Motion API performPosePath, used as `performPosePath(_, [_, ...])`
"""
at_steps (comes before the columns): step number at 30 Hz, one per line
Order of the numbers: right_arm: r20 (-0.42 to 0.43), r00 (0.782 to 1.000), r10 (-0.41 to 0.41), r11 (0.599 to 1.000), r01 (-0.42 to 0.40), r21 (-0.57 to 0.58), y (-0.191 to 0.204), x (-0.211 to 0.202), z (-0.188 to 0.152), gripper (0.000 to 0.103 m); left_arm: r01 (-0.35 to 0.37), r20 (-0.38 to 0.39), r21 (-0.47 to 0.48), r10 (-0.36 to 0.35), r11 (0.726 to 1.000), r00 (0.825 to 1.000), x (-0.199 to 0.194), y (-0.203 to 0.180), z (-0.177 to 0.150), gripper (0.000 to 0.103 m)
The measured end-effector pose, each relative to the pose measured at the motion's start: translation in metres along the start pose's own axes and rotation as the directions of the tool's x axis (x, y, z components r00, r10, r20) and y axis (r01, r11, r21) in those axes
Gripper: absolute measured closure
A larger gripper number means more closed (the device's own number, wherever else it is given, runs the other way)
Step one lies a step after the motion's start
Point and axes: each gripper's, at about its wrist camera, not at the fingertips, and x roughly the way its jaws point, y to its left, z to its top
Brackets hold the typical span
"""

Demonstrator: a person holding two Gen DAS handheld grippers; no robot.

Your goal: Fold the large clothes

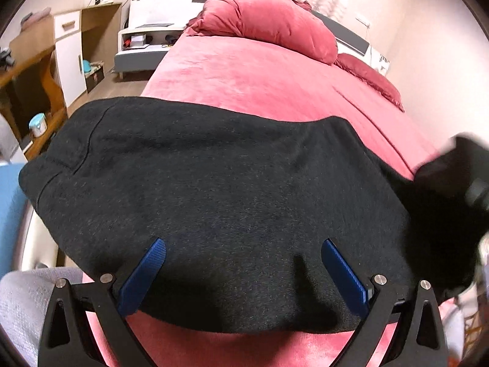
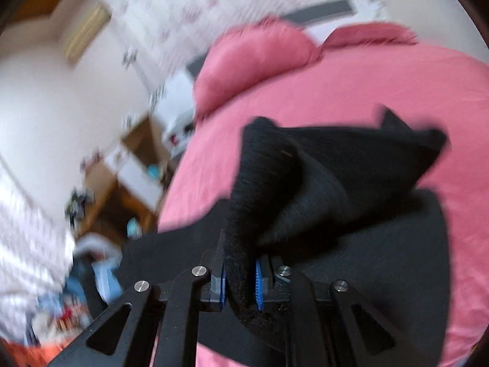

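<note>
A large black garment (image 1: 220, 189) lies spread across the pink bed (image 1: 244, 73). My left gripper (image 1: 244, 257) is open, its blue pads (image 1: 143, 278) just above the garment's near edge, holding nothing. My right gripper (image 2: 240, 281) is shut on a thick fold of the black garment (image 2: 259, 183) and lifts it above the rest of the cloth; the lifted part hangs in a twisted ridge. The right wrist view is blurred. The right gripper shows as a dark blur at the right edge of the left wrist view (image 1: 458, 177).
Pink pillows (image 1: 269, 21) lie at the head of the bed. A white nightstand (image 1: 146, 39), a wooden cabinet (image 1: 76, 49) and a wooden desk (image 1: 27, 91) stand to the left. A grey cloth (image 1: 24, 299) lies at the near left.
</note>
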Motion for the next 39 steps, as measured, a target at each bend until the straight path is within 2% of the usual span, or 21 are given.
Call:
performPosePath(3, [-0.141,0.988,-0.069,0.993,0.055,-0.105,0.008,0.040,-0.049,0.089,0.012,-0.005,-0.013,-0.012,1.000,1.000,-0.002,-0.001,0.001,0.000])
performPosePath(6, [-0.231,0.964,-0.131,0.981,0.092,-0.172,0.003,0.061,-0.085,0.085,0.064,-0.028,-0.038,-0.065,0.997,0.997,-0.001,-0.006,0.003,0.001])
performPosePath(8, [-0.188,0.976,-0.114,0.984,0.084,-0.159,0.003,0.056,-0.093,0.084,0.111,-0.055,-0.068,-0.115,0.991,0.992,0.004,-0.013,0.008,0.001])
performPosePath(10, [-0.183,0.979,-0.092,0.990,0.069,-0.125,-0.001,0.052,-0.092,0.078,0.141,-0.081,-0.090,-0.148,0.986,0.986,0.011,-0.025,0.014,0.001])
performPosePath(13, [-0.183,0.980,-0.075,0.993,0.057,-0.104,-0.005,0.048,-0.091,0.076,0.195,-0.132,-0.109,-0.209,0.975,0.969,0.020,-0.048,0.023,0.001])
performPosePath(16, [-0.173,0.983,-0.068,0.993,0.050,-0.110,-0.006,0.048,-0.088,0.072,0.260,-0.183,-0.112,-0.277,0.959,0.943,0.026,-0.075,0.030,0.001])
performPosePath(17, [-0.168,0.983,-0.068,0.992,0.050,-0.113,-0.006,0.046,-0.089,0.071,0.266,-0.198,-0.106,-0.282,0.958,0.939,0.028,-0.082,0.030,0.001])
performPosePath(23, [-0.153,0.987,-0.052,0.994,0.036,-0.106,-0.011,0.039,-0.093,0.070,0.250,-0.294,-0.067,-0.258,0.966,0.920,0.047,-0.119,0.032,0.001])
performPosePath(29, [-0.169,0.985,-0.023,0.995,0.007,-0.096,-0.011,0.029,-0.093,0.070,0.246,-0.335,-0.044,-0.247,0.968,0.909,0.054,-0.140,0.031,0.001])
performPosePath(32, [-0.166,0.986,-0.027,0.995,0.010,-0.100,-0.013,0.015,-0.088,0.070,0.245,-0.337,-0.007,-0.233,0.969,0.912,0.054,-0.148,0.029,0.001])
performPosePath(34, [-0.130,0.990,-0.050,0.995,0.038,-0.092,-0.019,0.000,-0.085,0.067,0.235,-0.328,0.037,-0.210,0.971,0.921,0.053,-0.158,0.028,0.001])
performPosePath(37, [-0.075,0.988,-0.132,0.991,0.131,-0.014,-0.042,-0.025,-0.079,0.067,0.219,-0.308,0.127,-0.171,0.968,0.936,0.051,-0.175,0.024,0.001])
performPosePath(39, [-0.038,0.977,-0.208,0.974,0.210,0.083,-0.067,-0.043,-0.077,0.066,0.215,-0.292,0.170,-0.160,0.962,0.943,0.051,-0.183,0.021,0.001])
